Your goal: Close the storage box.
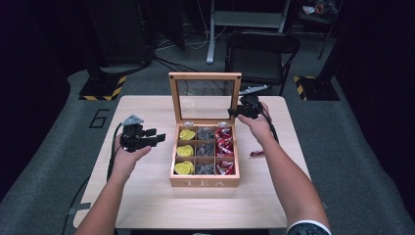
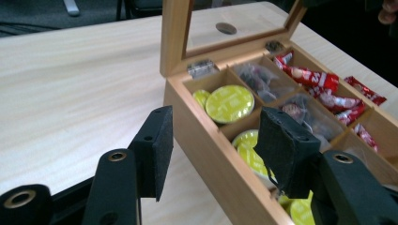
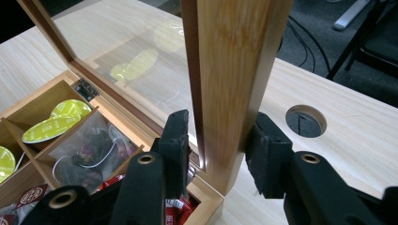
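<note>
Here, by size. Table [image 1: 147, 196]: pale wood, rectangular, with a round cable hole [image 3: 306, 121] at its far right.

Tea box [image 1: 204, 182]: wooden, set at the middle of the table, "TEA" on its near wall, nine compartments in three columns. Lid [image 1: 205, 77]: wooden frame with a clear pane, standing upright at the far side of the box.

Left gripper [image 1: 155, 138]: held in the person's left hand, left of the box and apart from it, jaws pointing right toward the box. In the left gripper view its jaws stand apart with nothing between them, the near-left corner of the box just beyond; released.

Right gripper [image 1: 235, 111]: held at the far right corner of the box, at the lid's right edge. In the right gripper view the right post of the lid frame stands between the two pads; the left pad lies close against the pane side, the right pad at the outer face. Grasping the lid frame.

Contents: yellow-green round capsules [image 1: 185, 151] in the left column; clear tea bags [image 1: 205, 150] in the middle column; red sachets [image 1: 225, 145] in the right column.

Loose red sachet [image 1: 257, 153]: on the table just right of the box.
</note>
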The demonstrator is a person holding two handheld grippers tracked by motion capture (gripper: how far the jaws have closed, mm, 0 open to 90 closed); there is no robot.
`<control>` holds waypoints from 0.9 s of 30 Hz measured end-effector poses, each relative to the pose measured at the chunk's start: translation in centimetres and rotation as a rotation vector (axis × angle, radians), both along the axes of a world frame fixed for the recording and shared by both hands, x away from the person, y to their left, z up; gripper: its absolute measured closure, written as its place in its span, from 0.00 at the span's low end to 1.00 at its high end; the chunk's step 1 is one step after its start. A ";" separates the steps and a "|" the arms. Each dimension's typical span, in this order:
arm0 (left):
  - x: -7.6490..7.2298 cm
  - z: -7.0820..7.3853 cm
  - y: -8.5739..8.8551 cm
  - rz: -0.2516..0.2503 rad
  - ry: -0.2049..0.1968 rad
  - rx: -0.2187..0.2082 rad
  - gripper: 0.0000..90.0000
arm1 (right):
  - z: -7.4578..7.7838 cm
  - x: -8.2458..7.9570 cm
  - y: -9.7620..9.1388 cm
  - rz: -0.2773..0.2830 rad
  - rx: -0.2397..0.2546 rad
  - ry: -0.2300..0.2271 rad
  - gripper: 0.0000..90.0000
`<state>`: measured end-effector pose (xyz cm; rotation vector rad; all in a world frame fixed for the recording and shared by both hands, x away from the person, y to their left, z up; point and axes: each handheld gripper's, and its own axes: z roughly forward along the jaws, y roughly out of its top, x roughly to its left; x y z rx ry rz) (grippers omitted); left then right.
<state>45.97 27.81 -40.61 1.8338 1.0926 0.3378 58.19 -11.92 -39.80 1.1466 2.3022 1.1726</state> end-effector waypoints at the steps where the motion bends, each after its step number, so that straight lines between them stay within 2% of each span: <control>1: 0.3 0.3 -0.1 -0.001 0.001 -0.003 0.51 | 0.0 0.0 0.0 -0.003 0.003 -0.008 0.68; 9: 3.1 3.2 -1.4 -0.028 -0.023 -0.008 0.53 | 0.0 -0.7 -0.1 -0.003 0.014 -0.002 0.68; 11: 3.7 3.9 -1.7 -0.046 -0.030 0.007 0.53 | -0.1 -0.7 -0.2 0.005 0.020 -0.012 0.67; 15: 4.7 5.0 -2.5 -0.061 -0.028 -0.016 0.55 | -0.2 -0.9 -0.4 0.003 0.042 -0.011 0.67; 17: 5.2 5.4 -2.8 -0.063 -0.026 -0.019 0.56 | -0.2 -1.0 -0.4 0.007 0.037 -0.018 0.67; 19: 5.7 5.8 -3.1 -0.055 -0.039 0.005 0.58 | -0.2 -1.1 -0.4 0.003 0.041 -0.014 0.67; 21: 6.0 6.2 -3.3 -0.050 -0.045 0.009 0.58 | -0.3 -1.1 -0.4 0.007 0.040 -0.026 0.67; 23: 6.4 6.5 -3.5 -0.047 -0.059 0.037 0.59 | -0.3 -1.2 -0.4 0.009 0.038 -0.026 0.67; 27: 6.7 6.8 -3.6 -0.040 -0.074 0.044 0.60 | -0.3 -1.2 -0.5 0.014 0.038 -0.028 0.67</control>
